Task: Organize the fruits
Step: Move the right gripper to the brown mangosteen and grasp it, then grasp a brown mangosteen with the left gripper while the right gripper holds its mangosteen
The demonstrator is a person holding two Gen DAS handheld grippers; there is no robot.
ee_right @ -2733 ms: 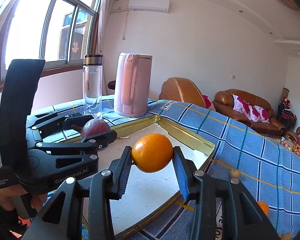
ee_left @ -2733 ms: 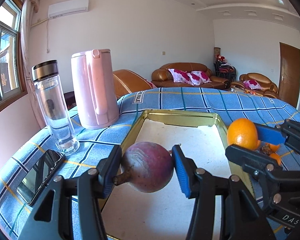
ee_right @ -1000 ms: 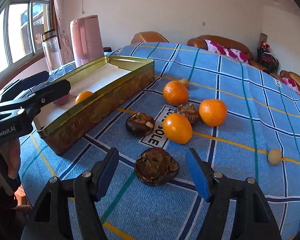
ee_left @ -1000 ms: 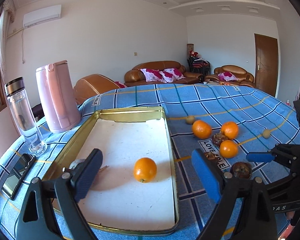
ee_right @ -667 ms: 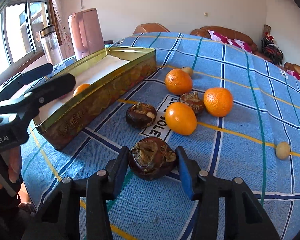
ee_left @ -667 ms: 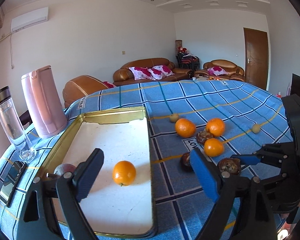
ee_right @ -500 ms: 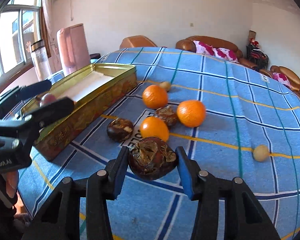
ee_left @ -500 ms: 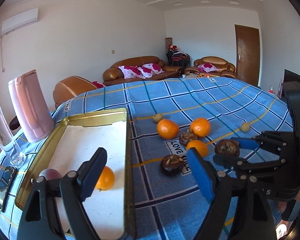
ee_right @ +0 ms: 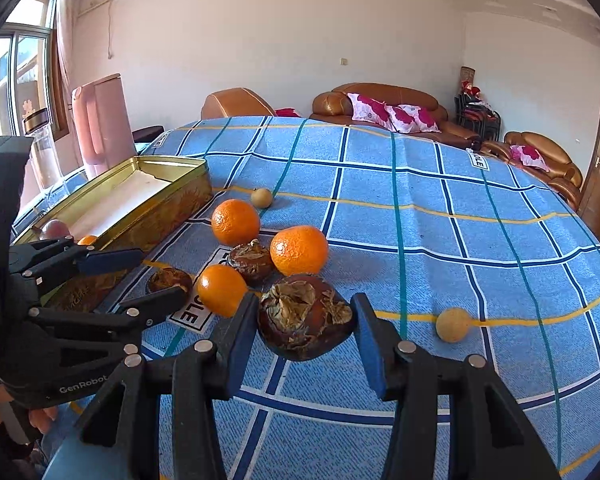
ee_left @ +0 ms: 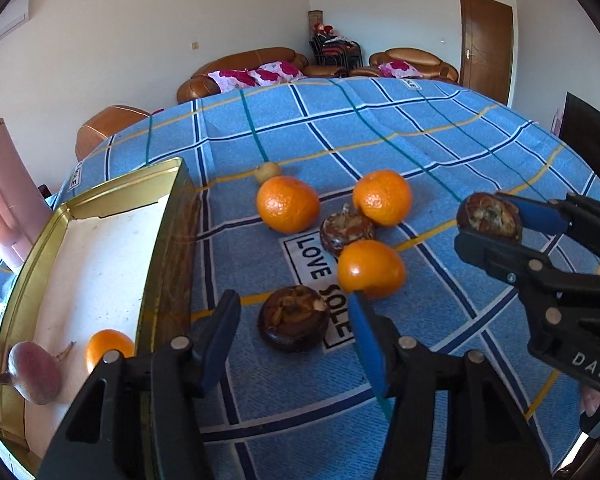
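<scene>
On tablecloth [ee_left: 380, 132], "LOVE SOLE" label [ee_left: 320, 276], "GenRobot" left tool [ee_right: 156, 276]

Blue checked tablecloth [ee_left: 380, 128] bears oranges [ee_left: 287, 204], brown fruits [ee_left: 293, 323], gold tin [ee_left: 168, 240]

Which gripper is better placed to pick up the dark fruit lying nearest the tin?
Left. The left gripper straddles that dark fruit, jaws just closing, pads apart. The right gripper already clamps another dark fruit.

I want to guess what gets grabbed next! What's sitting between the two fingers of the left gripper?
A dark brown mangosteen on the cloth lies between the fingers of the left gripper, whose jaws have been closing but do not touch it yet, in the left wrist view.
</scene>
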